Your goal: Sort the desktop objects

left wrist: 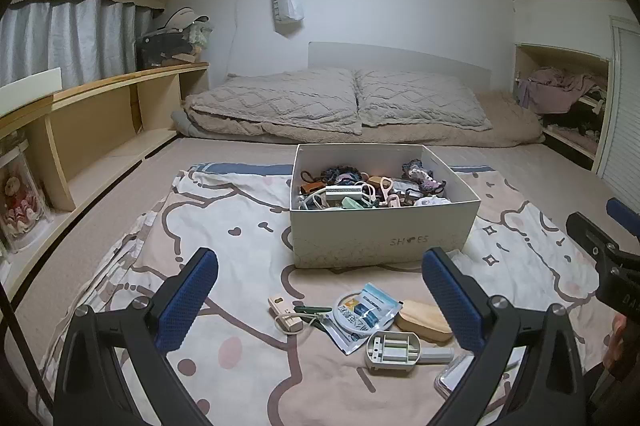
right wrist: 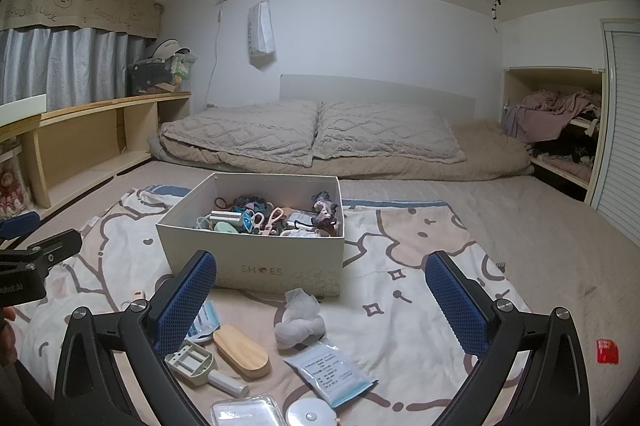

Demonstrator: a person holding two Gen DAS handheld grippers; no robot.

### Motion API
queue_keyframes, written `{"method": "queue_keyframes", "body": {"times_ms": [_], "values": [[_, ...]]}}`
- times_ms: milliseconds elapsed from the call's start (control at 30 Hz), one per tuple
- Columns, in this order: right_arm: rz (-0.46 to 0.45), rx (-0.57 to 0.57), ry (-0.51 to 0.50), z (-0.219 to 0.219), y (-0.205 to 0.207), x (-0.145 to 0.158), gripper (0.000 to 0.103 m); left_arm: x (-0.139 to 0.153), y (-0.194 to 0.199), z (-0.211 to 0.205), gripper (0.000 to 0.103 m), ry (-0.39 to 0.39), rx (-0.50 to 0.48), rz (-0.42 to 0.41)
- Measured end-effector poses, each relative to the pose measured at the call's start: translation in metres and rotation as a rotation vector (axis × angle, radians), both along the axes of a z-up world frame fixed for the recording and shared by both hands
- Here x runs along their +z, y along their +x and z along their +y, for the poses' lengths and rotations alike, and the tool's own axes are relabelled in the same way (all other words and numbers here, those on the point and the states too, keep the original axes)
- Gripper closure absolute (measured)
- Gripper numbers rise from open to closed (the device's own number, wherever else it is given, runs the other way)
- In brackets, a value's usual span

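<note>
Wooden oval block (right wrist: 241,353) lying flat on patterned blanket (right wrist: 400,306), long axis running from near right toward shoe box (right wrist: 256,258). Lint-roller frame (right wrist: 200,366) lying just beside it, handle pointing near right. Left gripper (left wrist: 320,300) and right gripper (right wrist: 320,300) hovering, jaws spread wide, gripping nothing.

Blanket (left wrist: 248,226) under jaws: cream and beige, brown cartoon outlines, small hearts and stars, pink blush spots, blue band at far edge. Shoe box (left wrist: 380,234) beyond jaws: white, faint grey print. Left gripper (left wrist: 320,296) pads: blue, dotted mesh texture; frame black. Right gripper (right wrist: 320,296) pads same blue. Wooden block (right wrist: 241,353) between right jaws: pale tan. Pouch (right wrist: 330,372): light blue, dark print. Crumpled tissue (right wrist: 298,320): white. Packet (right wrist: 607,351) right of right jaws: red. Pillows (left wrist: 340,100) far beyond: grey-beige, diamond pattern.
</note>
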State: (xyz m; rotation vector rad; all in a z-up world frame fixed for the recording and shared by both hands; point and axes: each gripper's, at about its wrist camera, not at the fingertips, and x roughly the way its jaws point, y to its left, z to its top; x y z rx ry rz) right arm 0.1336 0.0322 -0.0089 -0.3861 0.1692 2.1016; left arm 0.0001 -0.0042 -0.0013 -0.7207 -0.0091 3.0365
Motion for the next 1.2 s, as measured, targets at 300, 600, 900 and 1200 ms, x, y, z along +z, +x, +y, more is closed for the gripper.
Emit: {"method": "queue_keyframes", "body": {"times_ms": [300, 600, 900, 1200], "values": [[-0.005, 0.000, -0.002, 0.0010, -0.0012, 0.0001, 0.000, 0.0002, -0.0004, 0.0000, 0.000, -0.005, -0.004, 0.001], [-0.007, -0.001, -0.002, -0.0002, -0.0041, -0.0028, 0.000, -0.0004, -0.0005, 0.0003, 0.000, -0.003, -0.010, 0.002], [-0.009, -0.001, -0.002, -0.0015, -0.0049, -0.0032, 0.000, -0.0018, -0.0004, 0.0005, 0.000, -0.004, -0.021, 0.001], [-0.011, 0.000, -0.009, -0.0019, -0.0068, -0.0076, 0.000, -0.0022, -0.0006, 0.0006, 0.000, -0.003, -0.027, 0.000]]}}
